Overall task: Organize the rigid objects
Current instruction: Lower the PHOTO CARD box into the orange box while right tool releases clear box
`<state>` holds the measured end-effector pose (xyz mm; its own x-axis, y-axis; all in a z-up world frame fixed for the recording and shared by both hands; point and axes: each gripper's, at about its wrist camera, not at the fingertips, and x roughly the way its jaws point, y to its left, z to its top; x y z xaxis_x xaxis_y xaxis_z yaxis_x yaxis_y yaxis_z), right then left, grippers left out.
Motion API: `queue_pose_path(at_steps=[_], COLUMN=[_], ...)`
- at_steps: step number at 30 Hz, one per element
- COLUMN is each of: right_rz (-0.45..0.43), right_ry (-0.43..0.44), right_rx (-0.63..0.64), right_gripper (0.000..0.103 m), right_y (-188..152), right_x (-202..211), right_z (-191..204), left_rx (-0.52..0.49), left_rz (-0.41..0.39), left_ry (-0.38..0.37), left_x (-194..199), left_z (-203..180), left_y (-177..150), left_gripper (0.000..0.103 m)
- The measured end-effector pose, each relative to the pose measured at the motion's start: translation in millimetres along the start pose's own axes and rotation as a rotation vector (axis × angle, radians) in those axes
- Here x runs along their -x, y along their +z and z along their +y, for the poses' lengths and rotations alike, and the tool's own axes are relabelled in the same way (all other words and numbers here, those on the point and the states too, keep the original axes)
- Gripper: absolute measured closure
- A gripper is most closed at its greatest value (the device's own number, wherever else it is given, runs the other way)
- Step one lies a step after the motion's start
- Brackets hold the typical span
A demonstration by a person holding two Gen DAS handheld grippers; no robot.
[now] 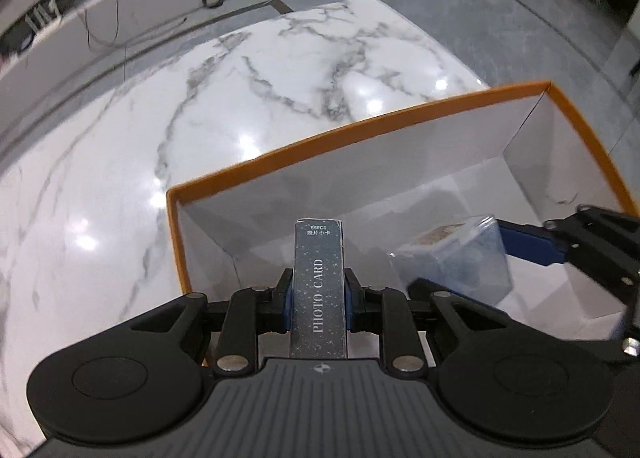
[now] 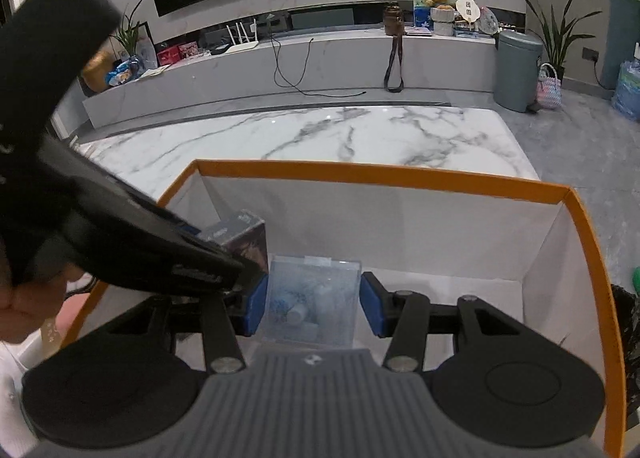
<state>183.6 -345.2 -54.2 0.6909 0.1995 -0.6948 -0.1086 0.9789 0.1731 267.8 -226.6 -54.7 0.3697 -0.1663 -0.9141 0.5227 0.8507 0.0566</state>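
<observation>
Left wrist view: left tongs clamped on a dark card box marked PHOTO CARD, box upright between the blue pads, over the near left corner of the orange-rimmed box.
Right wrist view: right tongs hold a clear plastic case, both blue pads against its sides, above the white inside of the orange-rimmed box.
Cross-view: right tongs and clear plastic case show at right in the left view; left tongs cross the left side of the right view.
Container: orange-rimmed box sits on the marble tabletop, open top.
Hand: blurred, lower left edge of the right view.
</observation>
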Motion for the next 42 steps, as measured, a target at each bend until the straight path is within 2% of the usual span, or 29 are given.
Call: queue_pose_path(at_steps=[8, 11, 12, 18, 24, 27, 31, 35, 39, 42], right_rz=[-0.006, -0.012, -0.013, -0.012, 0.008, 0.029, 0.085, 0.112, 0.144, 0.170], right_ry=[0.000, 0.005, 0.002, 0.005, 0.009, 0.021, 0.067, 0.064, 0.043, 0.039], right_rx=[-0.012, 0.007, 0.011, -0.003, 0.001, -0.007, -0.035, -0.004, -0.006, -0.029], right_gripper=[0.054, 0.054, 0.054, 0.054, 0.054, 0.054, 0.054, 0.054, 0.054, 0.054], right_y=[-1.6, -1.7, -1.9, -0.3, 1.4, 3.8, 15.7, 34.0, 43.8, 47.3], right_x=[3.1, 4.2, 4.5, 3.6, 2.1, 2.8, -2.8, -18.8, -45.5, -62.5], right_z=[-1.6, 0.6, 0.9, -2.1, -1.7, -2.5, -2.1, 7.8, 15.4, 18.5], left_rx=[-0.081, -0.142, -0.141, -0.135, -0.129, -0.105, -0.062, 0.054, 0.091, 0.104], left_rz=[0.011, 0.001, 0.004, -0.011, -0.103, -0.141, -0.115, -0.059, -0.053, -0.054], left_ry=[0.085, 0.184, 0.193, 0.176, 0.152, 0.147, 0.173, 0.088, 0.054, 0.003], left_x=[-8.0, -8.4, -9.3, -0.1, 31.7, 47.5, 51.6, 41.6, 31.2, 27.6], left_z=[-11.3, -15.8, -14.5, -6.5, 2.0, 9.1, 21.3, 41.8, 50.5, 53.9], left_y=[2.3, 1.3, 1.9, -0.1, -4.1, -6.9, -10.9, -18.5, -25.5, -28.6], left_gripper=[0.077, 0.076, 0.075, 0.074, 0.073, 0.065, 0.062, 0.062, 0.072, 0.085])
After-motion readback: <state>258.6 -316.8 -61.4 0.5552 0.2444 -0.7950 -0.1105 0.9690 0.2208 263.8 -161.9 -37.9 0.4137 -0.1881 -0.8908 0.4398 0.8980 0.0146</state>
